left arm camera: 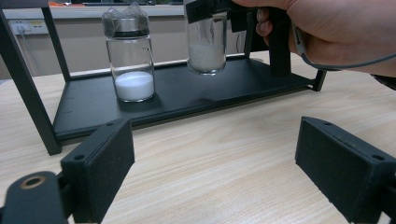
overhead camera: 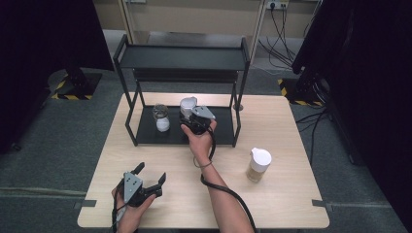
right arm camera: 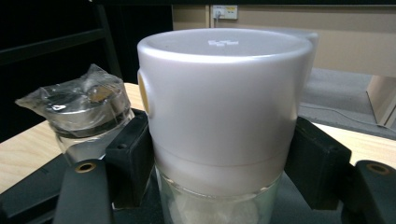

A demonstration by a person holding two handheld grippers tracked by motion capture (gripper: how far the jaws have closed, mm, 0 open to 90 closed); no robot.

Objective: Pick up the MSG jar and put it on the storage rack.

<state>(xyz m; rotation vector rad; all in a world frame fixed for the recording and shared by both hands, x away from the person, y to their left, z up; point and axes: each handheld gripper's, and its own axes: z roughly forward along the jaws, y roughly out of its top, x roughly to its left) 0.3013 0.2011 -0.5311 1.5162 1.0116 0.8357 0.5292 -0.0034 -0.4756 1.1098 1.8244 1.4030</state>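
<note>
On the rack's lower shelf, beside the foil-capped jar, your right gripper is clamped on the white-capped jar: smooth, breakable glass, so hold just under the cap; your left gripper rests apart, empty

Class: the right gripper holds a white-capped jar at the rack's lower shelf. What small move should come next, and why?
Probably open the right gripper and back off: its jaws clamp the white-capped jar, whose base seems to rest on the lower shelf beside the wrapped jar.
</note>
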